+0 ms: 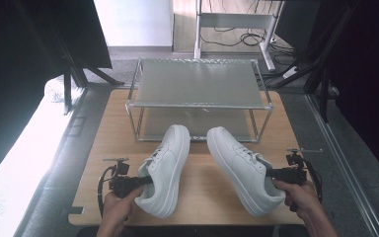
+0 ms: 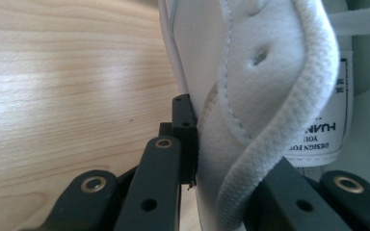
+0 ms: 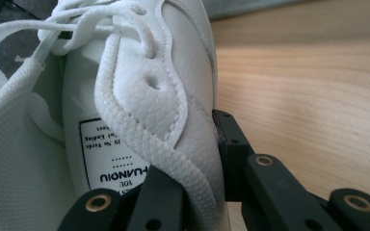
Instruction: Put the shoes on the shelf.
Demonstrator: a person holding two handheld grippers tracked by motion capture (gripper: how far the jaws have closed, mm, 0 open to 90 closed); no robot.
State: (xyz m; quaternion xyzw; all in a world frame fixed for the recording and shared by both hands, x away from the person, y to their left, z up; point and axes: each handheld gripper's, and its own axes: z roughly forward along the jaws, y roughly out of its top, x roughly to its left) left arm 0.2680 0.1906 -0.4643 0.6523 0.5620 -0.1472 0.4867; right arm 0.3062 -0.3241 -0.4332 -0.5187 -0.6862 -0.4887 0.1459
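Note:
Two white sneakers lie on the wooden table (image 1: pixel 202 192), toes toward the rack. The left sneaker (image 1: pixel 165 168) has its outer collar wall pinched by my left gripper (image 1: pixel 147 179), which is shut on it. In the left gripper view the padded collar (image 2: pixel 250 144) sits between the black jaws, with a printed tongue label (image 2: pixel 337 130) behind. My right gripper (image 1: pixel 270 173) is shut on the outer collar of the right sneaker (image 1: pixel 244 168). In the right gripper view that sneaker's side wall (image 3: pixel 173 96) runs between the jaws, laces (image 3: pixel 77 19) above.
A two-tier metal shoe rack (image 1: pixel 197 84) with frosted shelves stands at the table's far side, just beyond the toes. Dark curtains and stand legs flank the table. Cables lie on the floor (image 1: pixel 246 39) behind. A hand holds each gripper at the near edge.

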